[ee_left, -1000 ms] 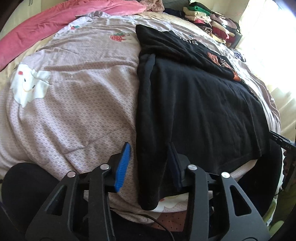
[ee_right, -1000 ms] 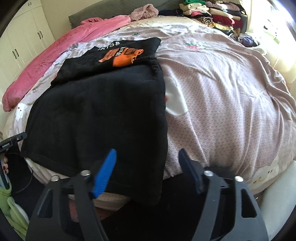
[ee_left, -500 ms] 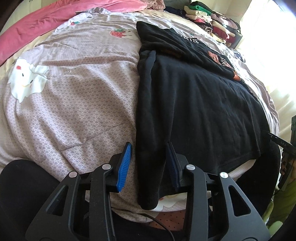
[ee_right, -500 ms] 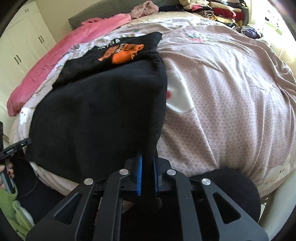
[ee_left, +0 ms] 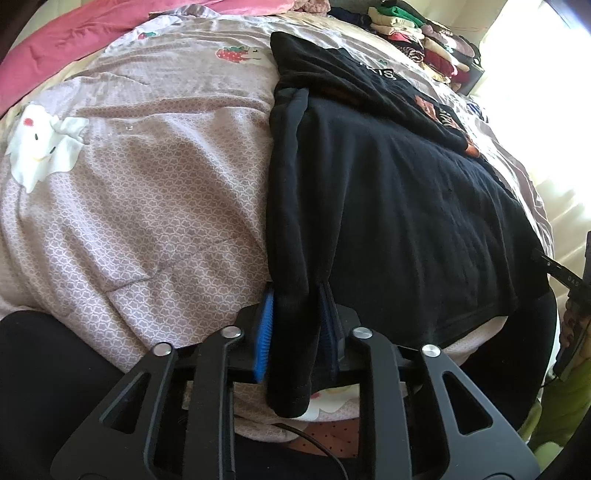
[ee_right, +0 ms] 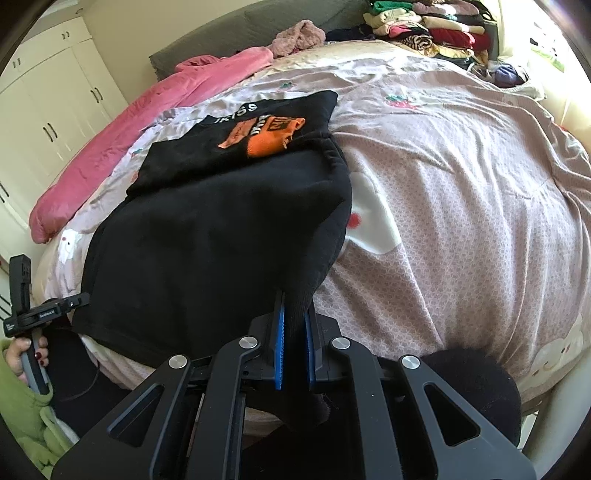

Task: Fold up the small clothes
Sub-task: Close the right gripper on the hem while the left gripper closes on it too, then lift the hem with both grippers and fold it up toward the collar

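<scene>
A black garment [ee_left: 388,206] with orange and white print near its far end lies spread on the bed; it also shows in the right wrist view [ee_right: 221,229]. My left gripper [ee_left: 295,325] is shut on the garment's near left corner, where the hem hangs over the bed edge. My right gripper [ee_right: 293,343] is shut on the garment's near right corner and lifts that edge slightly. The orange print [ee_right: 269,138] lies at the far end.
The bed has a pink patterned cover [ee_left: 147,184] with white cartoon patches. A pink blanket [ee_right: 147,110] lies along the far left side. Stacked folded clothes [ee_right: 424,29] sit at the far corner. White cabinets [ee_right: 48,118] stand at left.
My left gripper has closed on the garment's left corner. My right gripper closed on the right corner half a second earlier and still holds it.
</scene>
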A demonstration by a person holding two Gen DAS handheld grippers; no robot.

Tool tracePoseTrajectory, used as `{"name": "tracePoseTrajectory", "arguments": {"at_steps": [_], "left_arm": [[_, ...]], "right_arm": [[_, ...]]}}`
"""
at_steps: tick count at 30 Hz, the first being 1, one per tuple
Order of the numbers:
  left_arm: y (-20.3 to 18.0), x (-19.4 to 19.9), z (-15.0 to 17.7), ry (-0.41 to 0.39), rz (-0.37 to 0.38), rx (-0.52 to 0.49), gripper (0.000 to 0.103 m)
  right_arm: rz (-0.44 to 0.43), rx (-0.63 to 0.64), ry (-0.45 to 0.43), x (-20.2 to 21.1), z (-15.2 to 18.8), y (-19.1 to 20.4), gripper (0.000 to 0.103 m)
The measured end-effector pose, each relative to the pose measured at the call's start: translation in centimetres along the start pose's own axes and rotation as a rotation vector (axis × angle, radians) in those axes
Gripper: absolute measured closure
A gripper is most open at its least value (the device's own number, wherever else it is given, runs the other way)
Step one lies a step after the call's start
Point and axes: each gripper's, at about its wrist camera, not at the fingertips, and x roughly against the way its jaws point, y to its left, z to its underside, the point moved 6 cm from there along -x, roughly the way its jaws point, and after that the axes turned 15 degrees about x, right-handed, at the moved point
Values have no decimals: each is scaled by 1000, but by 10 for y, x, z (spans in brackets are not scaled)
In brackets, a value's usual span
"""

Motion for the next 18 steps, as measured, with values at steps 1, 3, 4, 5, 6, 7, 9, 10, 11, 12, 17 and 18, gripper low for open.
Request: {"name": "tracePoseTrajectory", "arguments": {"at_steps": [1, 3, 4, 5, 6, 7, 9, 10, 11, 12, 17, 18], "left_arm": [[-1, 2, 0, -6, 1, -3, 99], [-3, 7, -1, -22, -3, -12, 100], [-4, 10, -3, -28, 2, -18, 100], [-5, 14, -5, -36, 12, -18, 100], [-6, 20, -8, -51, 29, -13, 100], [-7, 26, -11, -63, 41, -12, 100], [-9, 37, -17, -88, 64, -10, 100], [-10, 43, -22, -99, 81, -4, 100], [-12, 47, -26, -107, 94, -3, 100], [-14, 52, -30, -118, 102, -3, 100], [-24, 61, -51, -156, 141, 2, 100], [-26, 60, -56, -163, 142, 4, 100]], "right_arm": [[-1, 1, -4, 0, -1, 1, 95], [-1, 5, -18, 4, -3, 1, 95], [0, 5, -26, 7, -3, 1, 95], [1, 4, -36, 10, -4, 0, 95], [5, 1, -47, 13, -6, -1, 95], [7, -2, -57, 16, -6, -2, 95], [7, -14, -83, 23, -11, -6, 95], [7, -17, -92, 25, -13, -6, 95], [8, -17, -102, 28, -16, -7, 95], [9, -14, -118, 32, -20, -7, 95], [6, -10, -177, 42, -43, -12, 95], [2, -11, -188, 43, -49, -13, 95]]}}
